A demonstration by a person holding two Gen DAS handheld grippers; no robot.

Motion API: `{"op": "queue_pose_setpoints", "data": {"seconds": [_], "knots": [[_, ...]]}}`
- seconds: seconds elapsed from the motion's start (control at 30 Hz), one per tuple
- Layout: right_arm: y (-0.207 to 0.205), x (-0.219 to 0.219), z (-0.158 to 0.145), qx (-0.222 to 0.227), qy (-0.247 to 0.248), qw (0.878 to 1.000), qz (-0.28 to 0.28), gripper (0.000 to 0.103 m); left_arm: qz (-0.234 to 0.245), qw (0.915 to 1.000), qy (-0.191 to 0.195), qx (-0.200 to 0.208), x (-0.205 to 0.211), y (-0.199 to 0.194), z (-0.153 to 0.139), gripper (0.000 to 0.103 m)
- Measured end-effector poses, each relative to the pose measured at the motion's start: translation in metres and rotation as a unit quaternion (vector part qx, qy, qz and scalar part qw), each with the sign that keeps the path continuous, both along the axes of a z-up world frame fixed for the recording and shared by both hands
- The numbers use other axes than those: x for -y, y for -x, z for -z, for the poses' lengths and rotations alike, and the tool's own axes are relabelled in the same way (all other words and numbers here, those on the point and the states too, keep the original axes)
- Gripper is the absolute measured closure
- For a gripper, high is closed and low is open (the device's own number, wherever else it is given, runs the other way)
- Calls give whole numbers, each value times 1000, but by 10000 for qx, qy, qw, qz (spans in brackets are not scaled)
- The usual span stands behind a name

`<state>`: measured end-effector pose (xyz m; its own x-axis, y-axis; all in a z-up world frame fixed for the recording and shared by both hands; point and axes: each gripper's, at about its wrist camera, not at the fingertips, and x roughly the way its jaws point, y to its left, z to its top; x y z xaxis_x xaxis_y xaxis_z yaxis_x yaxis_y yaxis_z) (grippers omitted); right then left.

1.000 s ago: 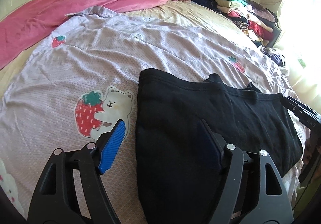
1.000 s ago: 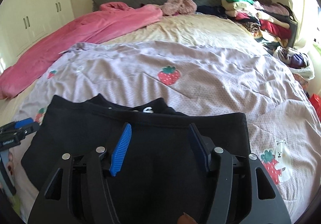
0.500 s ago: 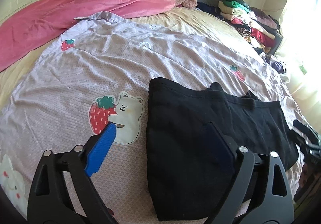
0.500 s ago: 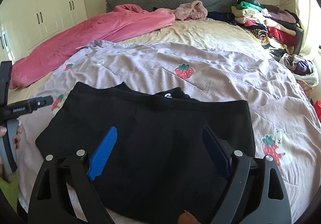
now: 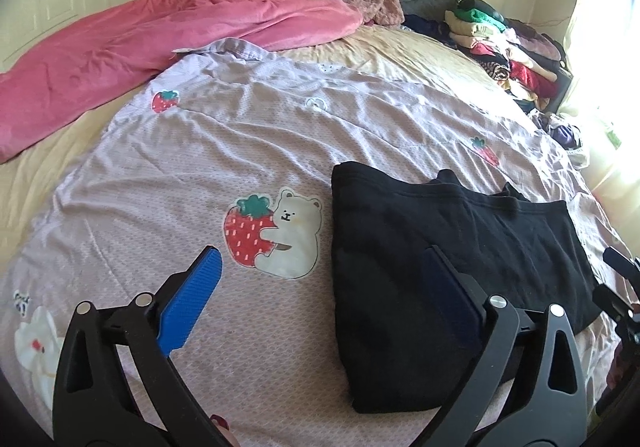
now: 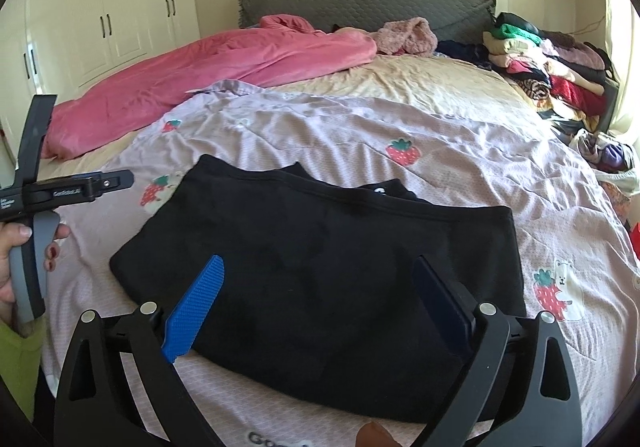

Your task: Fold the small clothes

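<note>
A black garment (image 5: 440, 239) (image 6: 320, 231) lies folded flat on the lilac strawberry-print bedspread (image 5: 200, 167) (image 6: 440, 151). My left gripper (image 5: 320, 253) hangs over the garment's left edge, its jaws opening wide. One blue pad (image 5: 192, 299) is over the bedspread and the other over the cloth; nothing is pinched. My right gripper (image 6: 318, 259) hovers above the garment's near edge. Its jaws are opening too, with the cloth lying loose below them. In the right wrist view a hand (image 6: 12, 243) holds the left gripper's handle at the left edge.
A pink blanket (image 5: 140, 43) lies along the bed's far left. Folded clothes are stacked in a pile (image 6: 552, 67) at the far right by the grey headboard (image 6: 360, 3). White wardrobe doors (image 6: 108, 19) stand to the left. More loose clothes (image 6: 608, 159) lie at the right edge.
Both grippers' jaws have spread much wider and both have drawn back from the black garment, which now lies free on the bedspread.
</note>
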<state>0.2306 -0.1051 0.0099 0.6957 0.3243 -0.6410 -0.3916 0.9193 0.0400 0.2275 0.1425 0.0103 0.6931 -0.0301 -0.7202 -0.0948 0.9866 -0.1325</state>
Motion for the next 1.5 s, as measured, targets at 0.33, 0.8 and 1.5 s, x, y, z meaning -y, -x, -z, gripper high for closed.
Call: {"op": "queue_pose_setpoints", "data": {"seconds": [0.33, 0.8, 1.5], "knots": [[21, -33, -4, 51, 74, 9992, -392, 8, -253, 9996, -154, 44, -18, 7, -3, 10], [43, -87, -4, 121, 317, 9933, -1101, 8, -622, 9980, -60, 93, -49, 13, -6, 10], [49, -147, 43, 91, 1265, 9783, -1638, 8, -778, 9967, -49, -234, -63, 2, 16, 10]]}}
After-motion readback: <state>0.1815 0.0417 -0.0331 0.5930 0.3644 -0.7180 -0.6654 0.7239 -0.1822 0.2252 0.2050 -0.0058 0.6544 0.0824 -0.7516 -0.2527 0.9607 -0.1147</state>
